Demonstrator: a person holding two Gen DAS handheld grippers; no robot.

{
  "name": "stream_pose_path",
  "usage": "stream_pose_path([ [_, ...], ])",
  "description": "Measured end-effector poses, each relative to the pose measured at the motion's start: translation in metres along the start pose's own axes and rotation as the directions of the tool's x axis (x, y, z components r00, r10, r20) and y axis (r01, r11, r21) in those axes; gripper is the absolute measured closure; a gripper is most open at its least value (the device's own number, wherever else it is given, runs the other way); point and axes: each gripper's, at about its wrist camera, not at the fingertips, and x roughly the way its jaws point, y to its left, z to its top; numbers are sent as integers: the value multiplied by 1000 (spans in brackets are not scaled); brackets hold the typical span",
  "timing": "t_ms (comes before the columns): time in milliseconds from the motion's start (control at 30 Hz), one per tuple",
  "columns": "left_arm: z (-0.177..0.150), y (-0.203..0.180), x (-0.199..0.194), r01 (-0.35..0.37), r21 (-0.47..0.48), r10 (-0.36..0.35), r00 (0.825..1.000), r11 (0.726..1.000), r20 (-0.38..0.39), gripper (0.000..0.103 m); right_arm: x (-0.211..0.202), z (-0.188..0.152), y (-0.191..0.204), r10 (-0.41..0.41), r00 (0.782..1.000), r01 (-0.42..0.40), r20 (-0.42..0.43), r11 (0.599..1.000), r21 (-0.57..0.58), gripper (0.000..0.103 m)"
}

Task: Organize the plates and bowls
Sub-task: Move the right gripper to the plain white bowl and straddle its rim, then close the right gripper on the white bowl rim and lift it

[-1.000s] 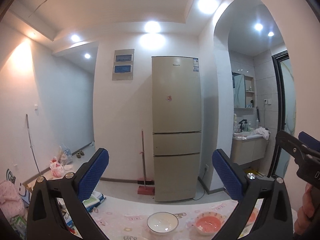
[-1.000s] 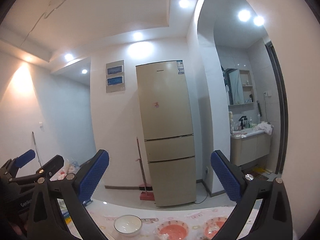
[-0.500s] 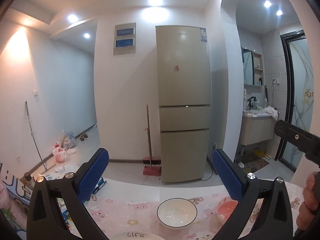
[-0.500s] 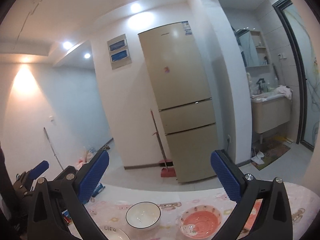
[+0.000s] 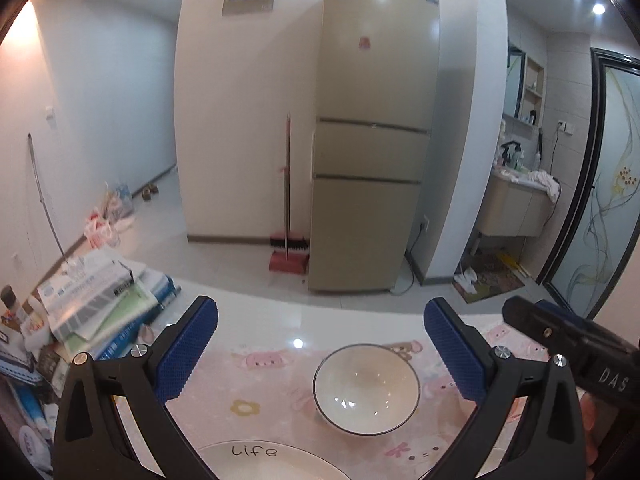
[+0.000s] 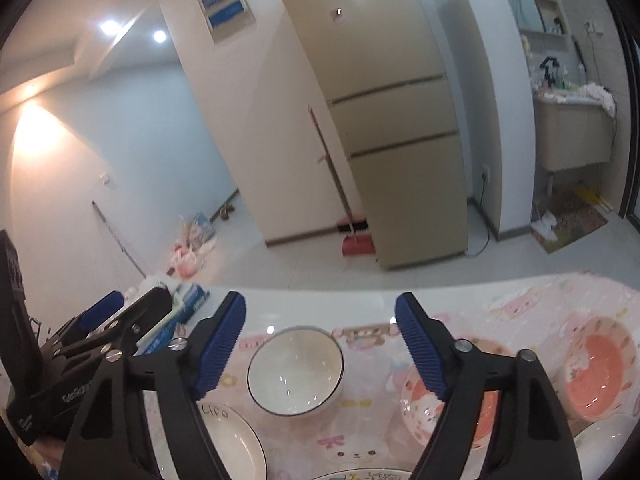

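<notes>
A white bowl with a dark rim stands on the pink patterned tablecloth. In front of it lies a white plate marked "Life". Two pink bowls sit to the right, the nearer one partly behind a finger. My left gripper is open above the cloth, holding nothing. My right gripper hovers over the white bowl with its jaws closing and not touching anything. Each gripper shows in the other's view: the right gripper and the left gripper.
A heap of boxes and packets fills the table's left end. Another plate rim and a white dish show at the near edge. Beyond the table's far edge are a beige fridge and a red broom.
Both grippers have sunk and tipped down toward the table, so the bowls and plates look larger and nearer. The right gripper's jaws stand narrower than before.
</notes>
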Motion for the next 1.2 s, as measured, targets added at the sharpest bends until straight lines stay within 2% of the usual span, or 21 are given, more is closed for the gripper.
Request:
stream_pose_path([
  [67,-4,6,19,6,-15,-7,998,1000,-57,0,23,-8,0,26,998,-26,-63,1000,2,33],
  [133,-12,12,40,-12,-50,5,992,999,-129,0,39,-17,-1,32,994,-33,-106,999,-3,44],
  [167,-16,15,50,-18,-71,6,987,997,-161,1,45,-22,0,28,992,-29,-123,1000,-7,46],
  [267,-31,26,78,27,-150,-67,961,988,-268,9,69,-35,2,11,983,-16,-182,999,-27,48],
  [400,-45,31,95,21,-179,-82,937,984,-339,17,93,-52,7,15,965,-25,-262,999,-34,52],
  [467,-49,29,98,11,-165,-70,931,986,-359,21,99,-61,8,23,956,-32,-291,999,-27,54],
  [600,-56,30,104,-20,-143,-41,912,989,-409,41,115,-70,8,-29,949,15,-313,999,-46,60],
  [700,-57,31,109,-11,-143,-50,906,990,-421,42,123,-70,-4,-14,945,11,-326,1000,-11,63],
  [733,-57,31,110,-3,-145,-59,905,989,-422,42,128,-71,-9,-10,942,17,-334,1000,20,67],
  [800,-57,30,110,18,-155,-83,901,988,-425,42,131,-73,-12,-29,944,29,-328,1000,-7,71],
  [867,-58,28,112,40,-166,-109,895,985,-433,42,134,-75,-8,-28,935,24,-354,1000,-17,71],
  [933,-59,26,112,35,-156,-100,895,987,-434,45,135,-78,-4,-43,933,38,-357,999,-23,71],
  [1033,-60,24,114,30,-131,-85,894,991,-441,51,136,-79,0,-62,928,43,-368,997,-59,71],
  [1100,-62,24,118,21,-139,-82,889,990,-451,61,141,-80,-3,-46,916,32,-398,999,-40,71],
  [1133,-64,24,121,10,-151,-79,887,988,-456,64,145,-83,-5,-30,903,23,-429,1000,-21,71],
  [1200,-69,27,126,1,-175,-84,879,985,-469,65,146,-85,-8,-9,898,19,-440,1000,19,71],
])
